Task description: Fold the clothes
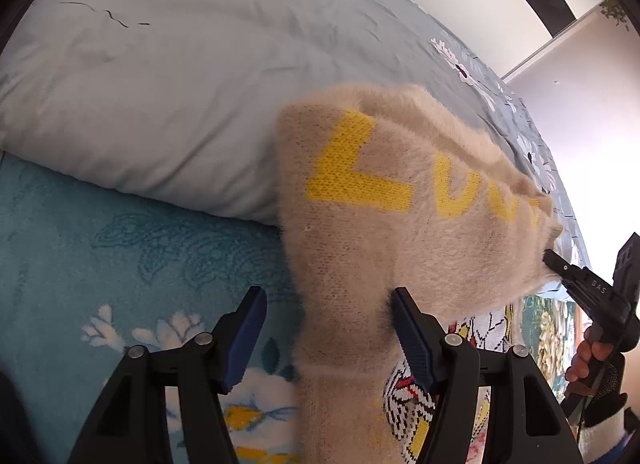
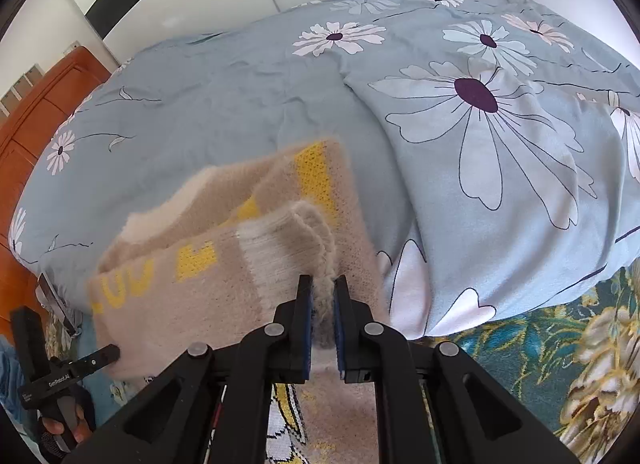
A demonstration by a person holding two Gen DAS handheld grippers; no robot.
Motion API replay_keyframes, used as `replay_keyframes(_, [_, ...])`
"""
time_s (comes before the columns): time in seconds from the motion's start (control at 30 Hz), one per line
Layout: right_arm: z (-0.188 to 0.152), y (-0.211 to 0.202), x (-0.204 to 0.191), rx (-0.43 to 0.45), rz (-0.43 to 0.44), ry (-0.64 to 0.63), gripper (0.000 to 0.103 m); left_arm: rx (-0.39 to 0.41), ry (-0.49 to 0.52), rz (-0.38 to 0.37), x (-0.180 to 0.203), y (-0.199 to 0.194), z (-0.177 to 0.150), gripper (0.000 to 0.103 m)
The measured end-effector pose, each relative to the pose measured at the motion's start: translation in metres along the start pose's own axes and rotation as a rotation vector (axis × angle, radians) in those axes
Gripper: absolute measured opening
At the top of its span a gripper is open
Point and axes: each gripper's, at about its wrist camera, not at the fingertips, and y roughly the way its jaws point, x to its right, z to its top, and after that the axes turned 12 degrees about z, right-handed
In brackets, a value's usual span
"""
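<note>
Lying on the teal floral blanket (image 1: 80,232) against the pale blue duvet (image 1: 160,84), the fuzzy beige sweater (image 1: 392,208) shows yellow knitted letters. Left gripper (image 1: 326,338) stands released, sleeve between its jaws, one pad touching.

Right wrist view: right gripper (image 2: 320,328) is clenched on the sweater's ribbed white cuff (image 2: 288,240), raised above the garment.

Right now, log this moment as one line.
task: fold clothes | right gripper: shut on sweater cuff | left gripper: open, sweater between jaws
</note>
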Motion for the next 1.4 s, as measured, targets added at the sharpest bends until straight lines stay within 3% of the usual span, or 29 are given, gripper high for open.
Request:
replay_keyframes(0.1, [-0.001, -0.009, -0.005, 0.000, -0.002, -0.025, 0.015, 0.002, -0.012, -0.031, -0.006, -0.008, -0.004, 0.067])
replay_keyframes(0.13, [-0.003, -0.012, -0.007, 0.001, -0.002, -0.034, 0.019, 0.004, -0.017, -0.040, -0.008, -0.011, -0.006, 0.067])
replay_keyframes(0.2, [-0.011, -0.022, -0.006, 0.001, -0.003, -0.041, 0.037, -0.003, -0.033, -0.068, -0.014, -0.017, -0.014, 0.067])
replay_keyframes(0.27, [-0.027, -0.028, 0.003, -0.029, 0.019, -0.026, 0.041, -0.019, -0.042, -0.097, -0.020, -0.021, -0.025, 0.067])
replay_keyframes(0.57, [-0.118, -0.052, 0.069, -0.183, 0.081, 0.137, 0.041, -0.188, -0.033, -0.148, -0.033, -0.010, -0.091, 0.067])
replay_keyframes(0.8, [-0.155, -0.066, 0.109, -0.124, 0.221, 0.323, 0.042, -0.288, -0.024, -0.223, -0.026, -0.003, -0.133, 0.067])
replay_keyframes(0.93, [-0.164, -0.066, 0.104, -0.132, 0.312, 0.353, 0.042, -0.333, -0.057, -0.285, -0.030, -0.004, -0.149, 0.067])
replay_keyframes(1.07, [-0.181, -0.061, 0.094, -0.148, 0.408, 0.389, 0.042, -0.350, -0.023, -0.306, -0.025, -0.007, -0.163, 0.067])
replay_keyframes(1.27, [-0.187, -0.054, 0.084, -0.171, 0.447, 0.381, 0.041, -0.378, -0.041, -0.348, -0.021, -0.009, -0.173, 0.065])
replay_keyframes(1.37, [-0.189, -0.055, 0.083, -0.177, 0.434, 0.390, 0.031, -0.414, -0.060, -0.368, -0.023, -0.008, -0.183, 0.048])
replay_keyframes(1.4, [-0.190, -0.056, 0.083, -0.188, 0.422, 0.391, 0.024, -0.429, -0.076, -0.375, -0.024, -0.006, -0.185, 0.038])
